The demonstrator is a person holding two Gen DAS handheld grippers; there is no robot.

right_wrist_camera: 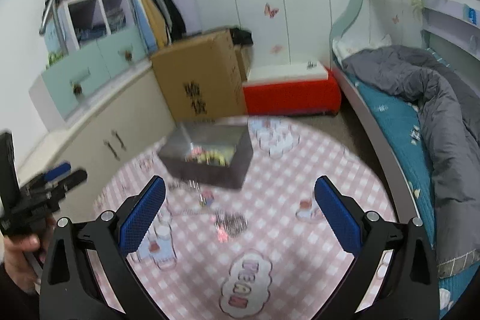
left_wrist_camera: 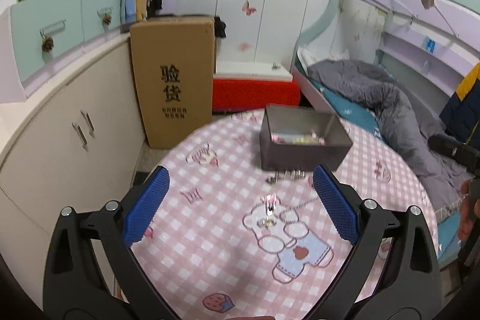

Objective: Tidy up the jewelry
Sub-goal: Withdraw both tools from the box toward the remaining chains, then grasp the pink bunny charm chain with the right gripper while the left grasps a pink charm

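An open dark grey jewelry box [left_wrist_camera: 303,144] sits on the round table with the pink checked cloth [left_wrist_camera: 210,245]; several colourful pieces lie inside. In front of it lie a beaded silver piece [left_wrist_camera: 288,175], a ring with a pink stone [left_wrist_camera: 269,213] and a silver chain [left_wrist_camera: 300,205]. My left gripper [left_wrist_camera: 240,200] is open and empty above the ring. My right gripper [right_wrist_camera: 240,207] is open and empty above the cloth; the box [right_wrist_camera: 210,161] and blurred jewelry [right_wrist_camera: 229,222] lie ahead. The left gripper also shows in the right wrist view [right_wrist_camera: 51,182].
A tall cardboard box [left_wrist_camera: 174,80] stands behind the table beside cream cabinets [left_wrist_camera: 69,134]. A red and white bench [left_wrist_camera: 255,86] is against the wardrobe. A bed with a grey duvet [left_wrist_camera: 390,104] is on the right.
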